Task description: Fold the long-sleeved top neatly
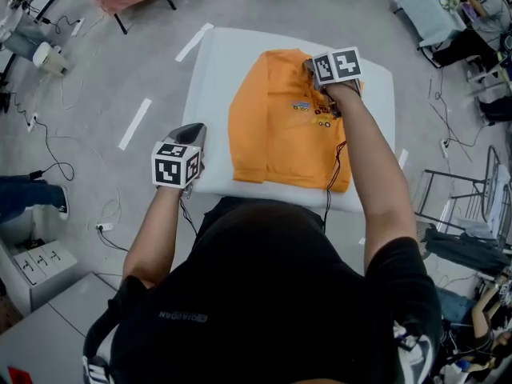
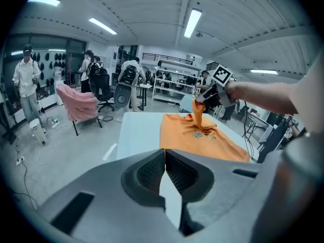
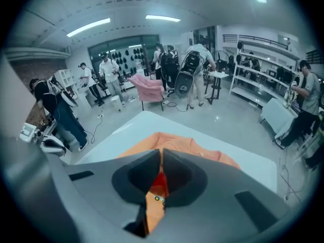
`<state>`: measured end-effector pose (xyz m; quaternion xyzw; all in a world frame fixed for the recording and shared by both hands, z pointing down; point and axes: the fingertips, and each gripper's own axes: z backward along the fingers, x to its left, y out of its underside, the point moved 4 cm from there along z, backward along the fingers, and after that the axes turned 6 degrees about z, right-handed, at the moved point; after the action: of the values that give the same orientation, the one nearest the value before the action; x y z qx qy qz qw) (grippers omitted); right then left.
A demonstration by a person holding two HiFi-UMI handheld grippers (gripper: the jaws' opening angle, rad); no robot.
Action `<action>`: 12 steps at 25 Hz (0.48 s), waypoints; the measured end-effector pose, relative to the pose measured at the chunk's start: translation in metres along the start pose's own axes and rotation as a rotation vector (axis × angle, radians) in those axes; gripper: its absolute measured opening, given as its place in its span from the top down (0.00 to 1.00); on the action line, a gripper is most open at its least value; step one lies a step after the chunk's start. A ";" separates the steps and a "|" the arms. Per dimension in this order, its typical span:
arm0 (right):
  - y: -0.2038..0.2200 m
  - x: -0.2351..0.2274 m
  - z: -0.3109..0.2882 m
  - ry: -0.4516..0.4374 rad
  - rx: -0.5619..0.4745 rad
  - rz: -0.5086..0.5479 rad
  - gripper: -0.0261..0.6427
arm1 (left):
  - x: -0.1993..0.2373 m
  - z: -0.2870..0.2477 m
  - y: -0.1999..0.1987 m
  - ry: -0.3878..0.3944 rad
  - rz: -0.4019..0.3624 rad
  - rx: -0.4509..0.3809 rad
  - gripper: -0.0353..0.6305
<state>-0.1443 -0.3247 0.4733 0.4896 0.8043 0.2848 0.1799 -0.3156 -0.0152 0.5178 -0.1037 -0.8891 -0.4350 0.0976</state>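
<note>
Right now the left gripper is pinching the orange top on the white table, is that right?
No, the right gripper is pinching the orange top on the white table; the right gripper view shows orange cloth between its jaws. The left gripper is shut on nothing.

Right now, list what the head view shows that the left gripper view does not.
Head view only: the marker cube on the left gripper and the person's black-shirted torso. Left gripper view only: that gripper's jaws, shut on nothing, and the ceiling lights. Both: the orange top on the white table, with the right gripper pinching its fabric.
</note>
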 end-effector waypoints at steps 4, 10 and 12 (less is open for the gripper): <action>0.004 0.013 -0.049 0.003 0.042 -0.026 0.92 | 0.015 0.009 0.010 -0.009 0.013 0.007 0.94; 0.006 0.018 -0.091 -0.026 -0.011 -0.117 0.89 | 0.027 0.017 0.024 -0.025 0.035 0.026 0.94; 0.007 0.018 -0.096 -0.028 -0.018 -0.124 0.80 | 0.031 0.017 0.026 -0.027 0.039 0.030 0.94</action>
<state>-0.2015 -0.3334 0.5517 0.4412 0.8278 0.2735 0.2128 -0.3399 0.0173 0.5352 -0.1253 -0.8946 -0.4182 0.0954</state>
